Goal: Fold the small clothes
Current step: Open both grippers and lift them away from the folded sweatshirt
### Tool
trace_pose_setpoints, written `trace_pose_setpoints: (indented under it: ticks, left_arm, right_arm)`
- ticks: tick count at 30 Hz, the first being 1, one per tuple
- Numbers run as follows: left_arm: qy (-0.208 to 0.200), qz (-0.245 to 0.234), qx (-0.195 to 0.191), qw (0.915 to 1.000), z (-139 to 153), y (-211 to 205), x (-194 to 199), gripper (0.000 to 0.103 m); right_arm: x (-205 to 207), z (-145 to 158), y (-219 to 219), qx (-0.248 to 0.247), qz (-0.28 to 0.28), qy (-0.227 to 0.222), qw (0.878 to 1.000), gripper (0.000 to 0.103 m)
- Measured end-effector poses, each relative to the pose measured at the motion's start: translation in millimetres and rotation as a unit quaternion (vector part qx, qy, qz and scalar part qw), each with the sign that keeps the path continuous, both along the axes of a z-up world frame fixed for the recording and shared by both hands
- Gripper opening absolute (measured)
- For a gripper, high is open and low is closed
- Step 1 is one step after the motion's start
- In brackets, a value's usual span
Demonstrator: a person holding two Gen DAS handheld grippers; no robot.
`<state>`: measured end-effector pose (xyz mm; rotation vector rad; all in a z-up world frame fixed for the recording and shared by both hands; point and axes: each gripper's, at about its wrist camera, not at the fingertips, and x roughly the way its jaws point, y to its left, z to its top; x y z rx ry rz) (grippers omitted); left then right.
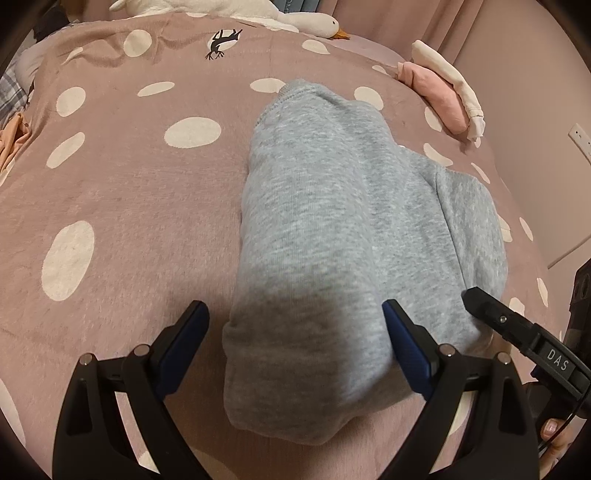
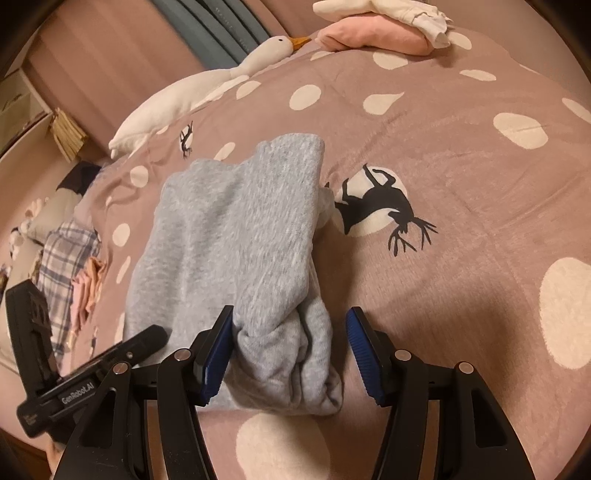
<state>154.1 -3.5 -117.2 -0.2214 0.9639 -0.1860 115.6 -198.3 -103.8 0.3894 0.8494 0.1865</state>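
Presently you had one grey garment [image 1: 332,221] part-folded on the bedspread [image 1: 129,203], left gripper [image 1: 295,325] and right gripper [image 2: 291,332] both wide, gripping nothing; pink folded pile [image 1: 439,96] done.

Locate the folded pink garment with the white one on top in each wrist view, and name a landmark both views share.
Left wrist view: the pink garment lies at upper right, near the blanket's far edge, under the white garment.
Right wrist view: the pink garment lies at top, right of centre.
Shared landmark: the plush goose's orange beak.
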Motion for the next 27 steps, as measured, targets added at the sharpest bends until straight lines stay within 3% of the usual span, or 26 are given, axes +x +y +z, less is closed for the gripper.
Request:
trace_pose_setpoints:
  ticks: [27]
  left_arm:
    - [-0.002, -0.001, 0.013, 0.9999, -1, 0, -14, 0.098]
  right_arm:
    - [-18, -6, 3, -0.039, 0.005, 0.005, 0.999, 0.064]
